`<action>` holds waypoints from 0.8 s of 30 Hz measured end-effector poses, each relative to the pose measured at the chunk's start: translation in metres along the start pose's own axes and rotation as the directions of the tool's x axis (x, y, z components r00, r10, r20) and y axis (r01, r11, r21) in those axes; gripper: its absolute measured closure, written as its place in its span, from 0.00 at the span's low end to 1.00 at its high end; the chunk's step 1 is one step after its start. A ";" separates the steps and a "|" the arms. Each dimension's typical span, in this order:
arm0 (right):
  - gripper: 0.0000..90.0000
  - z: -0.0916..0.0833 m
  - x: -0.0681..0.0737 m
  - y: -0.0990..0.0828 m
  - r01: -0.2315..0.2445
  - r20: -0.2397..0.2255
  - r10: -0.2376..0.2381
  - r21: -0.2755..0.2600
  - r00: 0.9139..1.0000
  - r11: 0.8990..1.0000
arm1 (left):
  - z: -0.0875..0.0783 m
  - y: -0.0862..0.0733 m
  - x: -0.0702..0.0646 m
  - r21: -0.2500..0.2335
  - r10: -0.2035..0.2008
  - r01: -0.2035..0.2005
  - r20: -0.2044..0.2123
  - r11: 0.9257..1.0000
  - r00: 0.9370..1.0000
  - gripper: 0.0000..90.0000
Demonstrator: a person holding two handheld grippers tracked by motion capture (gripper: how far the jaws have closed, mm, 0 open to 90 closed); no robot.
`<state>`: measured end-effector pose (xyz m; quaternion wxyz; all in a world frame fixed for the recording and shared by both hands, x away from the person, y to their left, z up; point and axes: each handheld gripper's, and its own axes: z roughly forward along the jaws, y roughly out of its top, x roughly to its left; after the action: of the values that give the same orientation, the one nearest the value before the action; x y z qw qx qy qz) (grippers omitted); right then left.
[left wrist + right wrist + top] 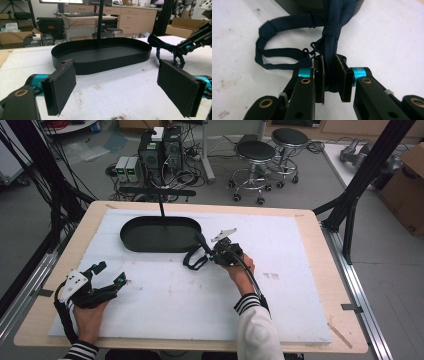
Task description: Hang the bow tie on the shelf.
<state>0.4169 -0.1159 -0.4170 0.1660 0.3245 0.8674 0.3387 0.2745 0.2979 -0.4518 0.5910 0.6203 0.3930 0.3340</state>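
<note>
A dark navy cloth strap [287, 37] with small hooks [310, 51] lies partly on the white mat. My right gripper [329, 75] is shut on its thick folded part [329, 47]. In the high view the right gripper [212, 252] holds the strap [192, 259] just right of the black oval tray [131, 239]. The strap's upper end [200, 239] rises toward the tray's rim. My left gripper [111, 272] rests at the mat's left, open, nothing between its pads [62, 83]. From the left gripper view the tray [100, 65] lies ahead and the strap [160, 45] hangs at right.
A black post [161, 205] stands behind the tray. The white mat [300, 285] covers a wooden table [327, 255]. Beyond the table stand two stools [255, 157], computers [160, 150] and cables on the floor. A black frame leg [360, 175] stands at right.
</note>
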 end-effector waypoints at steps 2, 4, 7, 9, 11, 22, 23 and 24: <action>0.87 -0.002 -0.001 0.000 -0.011 -0.005 0.011 -0.019 1.000 1.000 | 0.000 0.000 0.000 0.000 0.000 0.000 0.000 1.000 1.000 0.18; 0.87 -0.004 -0.001 0.001 -0.017 -0.001 0.017 -0.038 1.000 0.999 | 0.000 0.000 0.000 0.000 0.001 -0.001 0.000 1.000 1.000 0.18; 0.87 -0.009 -0.002 0.003 -0.025 0.000 0.025 -0.081 1.000 0.996 | 0.000 0.000 0.000 0.000 0.001 -0.001 0.001 1.000 1.000 0.18; 0.87 -0.013 -0.002 0.004 -0.030 -0.004 0.030 -0.110 1.000 0.993 | 0.000 0.000 0.000 0.001 0.002 -0.002 0.000 1.000 1.000 0.18; 0.87 -0.016 -0.002 0.005 -0.029 0.004 0.030 -0.134 1.000 0.991 | 0.000 0.000 0.000 0.001 0.002 -0.002 0.000 1.000 1.000 0.18; 0.87 -0.031 0.004 0.010 0.006 0.045 0.006 -0.277 0.999 0.961 | 0.000 0.000 0.000 0.000 0.004 -0.004 0.003 1.000 1.000 0.18; 0.87 -0.033 0.004 0.010 0.003 0.048 0.011 -0.296 0.999 0.955 | 0.000 0.000 0.000 -0.001 0.004 -0.004 0.003 1.000 1.000 0.18; 0.87 -0.034 0.004 0.011 0.007 0.048 0.008 -0.309 0.999 0.951 | 0.000 0.000 0.000 -0.001 0.004 -0.004 0.004 1.000 1.000 0.18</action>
<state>0.4019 -0.1236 -0.3853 0.2359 0.3029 0.7995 0.4621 0.2744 0.2978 -0.4518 0.5914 0.6213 0.3906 0.3342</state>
